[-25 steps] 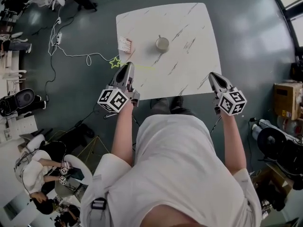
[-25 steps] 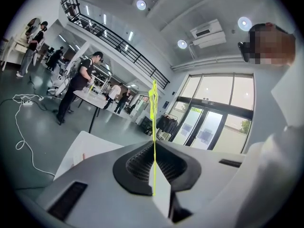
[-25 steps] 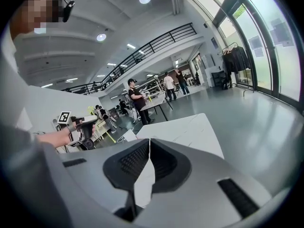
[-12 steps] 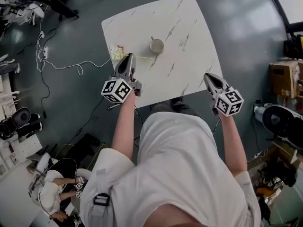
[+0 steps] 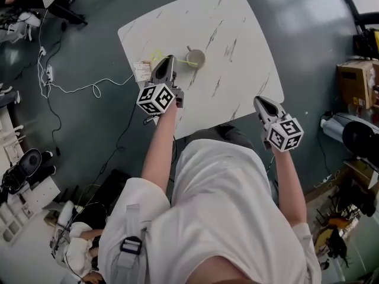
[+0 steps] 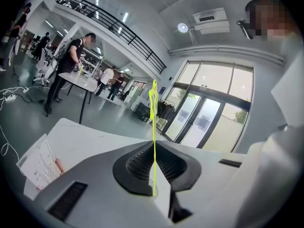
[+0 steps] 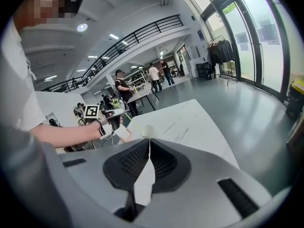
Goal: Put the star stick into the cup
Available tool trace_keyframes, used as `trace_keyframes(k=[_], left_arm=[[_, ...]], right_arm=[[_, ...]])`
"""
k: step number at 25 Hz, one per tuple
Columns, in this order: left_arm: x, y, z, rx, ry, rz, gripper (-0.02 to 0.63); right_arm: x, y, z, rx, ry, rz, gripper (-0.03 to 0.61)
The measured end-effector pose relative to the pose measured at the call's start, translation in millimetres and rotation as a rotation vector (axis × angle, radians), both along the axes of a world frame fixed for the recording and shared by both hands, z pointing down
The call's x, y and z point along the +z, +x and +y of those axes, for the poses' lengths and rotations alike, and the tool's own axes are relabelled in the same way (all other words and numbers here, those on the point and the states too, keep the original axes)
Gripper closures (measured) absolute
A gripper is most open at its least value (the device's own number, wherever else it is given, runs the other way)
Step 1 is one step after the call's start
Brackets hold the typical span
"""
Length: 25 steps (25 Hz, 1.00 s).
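The left gripper (image 6: 154,148) pinches a thin yellow star stick (image 6: 153,112), which stands upright between its closed jaws; a paper slip (image 6: 40,161) lies on the white table (image 6: 90,137).

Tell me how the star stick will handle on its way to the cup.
The star stick looks very thin, so probably light and whippy. It stands straight above the shut left gripper, so it likely holds its shape. Pinched low, its star end may wobble.

My star stick (image 6: 153,122) is neon yellow-green; the table (image 5: 237,34), upper centre, is white with grey veins; the floor (image 5: 308,52) dark blue-grey.
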<state>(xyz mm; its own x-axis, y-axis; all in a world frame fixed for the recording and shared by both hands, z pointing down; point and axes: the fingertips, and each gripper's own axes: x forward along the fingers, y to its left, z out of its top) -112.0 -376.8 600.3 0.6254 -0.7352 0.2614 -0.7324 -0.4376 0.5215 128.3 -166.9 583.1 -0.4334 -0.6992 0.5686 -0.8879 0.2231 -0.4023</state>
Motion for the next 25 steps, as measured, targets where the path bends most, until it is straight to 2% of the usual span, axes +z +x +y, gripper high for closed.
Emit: trace_keyframes(k=[9, 16, 17, 19, 25], left_arm=[[72.3, 24.6, -19.4, 0.001, -0.119, -0.022, 0.591], [99.9, 30.4, -20.8, 0.021, -0.204, -0.029, 0.586], [102.4, 30.7, -20.3, 0.023, -0.215, -0.027, 0.572], [107.7, 31.3, -18.8, 0.027, -0.24, -0.023, 0.492], [129.3, 26.8, -5.9, 0.03, -0.316, -0.038, 0.434]], right_arm=[[21.1, -5.3, 0.3, 0.049, -0.059, 0.011, 0.551], [24.1, -4.8, 5.8, 0.075, -0.079, 0.027, 0.552], [24.4, -5.0, 6.8, 0.077, -0.082, 0.027, 0.552], [25.1, -5.7, 8.3, 0.078, -0.086, 0.028, 0.552], [26.1, -10.0, 9.2, 0.065, -0.082, 0.035, 0.552]])
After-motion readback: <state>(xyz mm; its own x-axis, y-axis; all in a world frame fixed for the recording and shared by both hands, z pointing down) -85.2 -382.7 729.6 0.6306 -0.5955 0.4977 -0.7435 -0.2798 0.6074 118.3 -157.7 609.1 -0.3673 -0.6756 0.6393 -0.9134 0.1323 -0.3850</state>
